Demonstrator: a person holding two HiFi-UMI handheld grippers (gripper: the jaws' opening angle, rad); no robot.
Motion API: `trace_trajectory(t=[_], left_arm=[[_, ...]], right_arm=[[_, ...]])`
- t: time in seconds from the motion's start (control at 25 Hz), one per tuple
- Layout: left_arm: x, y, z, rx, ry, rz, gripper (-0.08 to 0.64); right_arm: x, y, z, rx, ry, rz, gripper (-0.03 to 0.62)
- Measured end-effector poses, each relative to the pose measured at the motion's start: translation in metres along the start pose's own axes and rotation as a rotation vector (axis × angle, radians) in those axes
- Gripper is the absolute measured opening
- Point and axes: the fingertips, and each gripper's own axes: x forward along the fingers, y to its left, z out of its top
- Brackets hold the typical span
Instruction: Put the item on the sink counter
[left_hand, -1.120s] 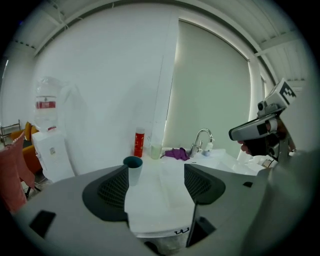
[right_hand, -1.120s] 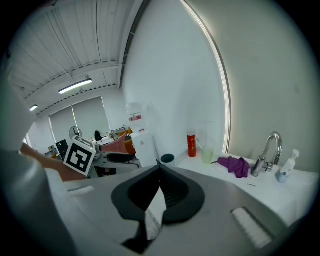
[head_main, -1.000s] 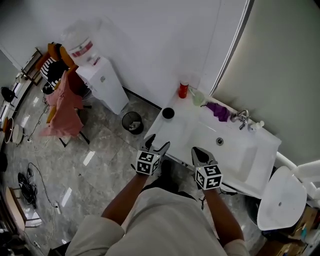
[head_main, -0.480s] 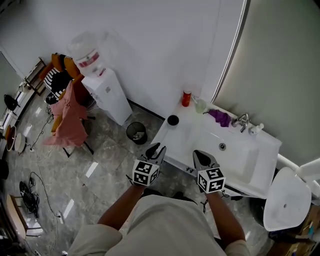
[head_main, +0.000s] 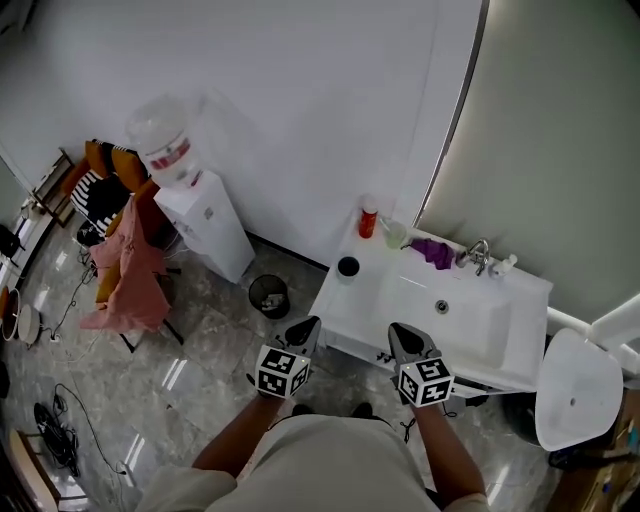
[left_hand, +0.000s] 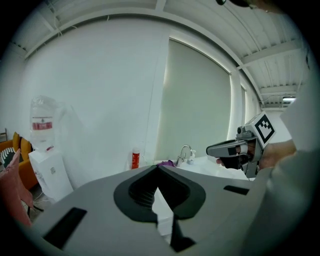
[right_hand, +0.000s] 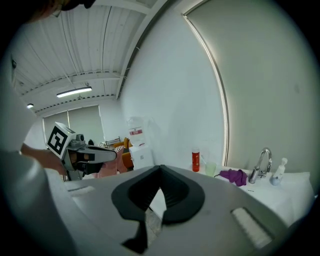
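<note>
A white wall (head_main: 300, 100) fills the far side of the room, above a glossy grey marbled floor (head_main: 200, 330). The white sink counter (head_main: 520, 300) stands against the wall on the right, with its basin (head_main: 440, 310) sunk in the middle. To its right, nearer the person, is a white oval fixture (head_main: 572, 400). On the left a white water dispenser (head_main: 205, 215) stands against the wall, and beside it a chair is draped with a pink garment (head_main: 125, 270). A small dark waste bin (head_main: 268, 295) sits on the floor between the dispenser and the counter.

The person holds both grippers in the air on the near side of the counter, and neither touches anything. The left gripper (head_main: 303, 330) hangs by the counter's near left corner. Its jaws have just been closing and are now clenched together with nothing between them. The right gripper (head_main: 405, 335) hangs at the counter's near edge in front of the basin, its jaws likewise pressed together and empty.

Along the far edge of the counter stand a faucet (head_main: 477, 255), a purple cloth (head_main: 432, 250), a red bottle (head_main: 368, 221), a pale green cup (head_main: 394, 233) and a small white bottle (head_main: 503, 264). The black round item (head_main: 348, 266) rests on the counter's left end, left of the basin, nearer than the red bottle and well apart from both grippers.
</note>
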Motion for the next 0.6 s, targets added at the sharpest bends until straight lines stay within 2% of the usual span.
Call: trace_trajectory(t=[0.24,0.6], left_arm=[[-0.011,0.008,0.011,0.011,-0.028,-0.025,0.008],[-0.012,0.009,0.011,0.009,-0.026,-0.045,0.008]], right_arm=[[-0.004,0.02,0.014,-0.007,-0.06,0.008,0.011],[-0.002,0.026,0.02,0.0,-0.072,0.022,0.011]])
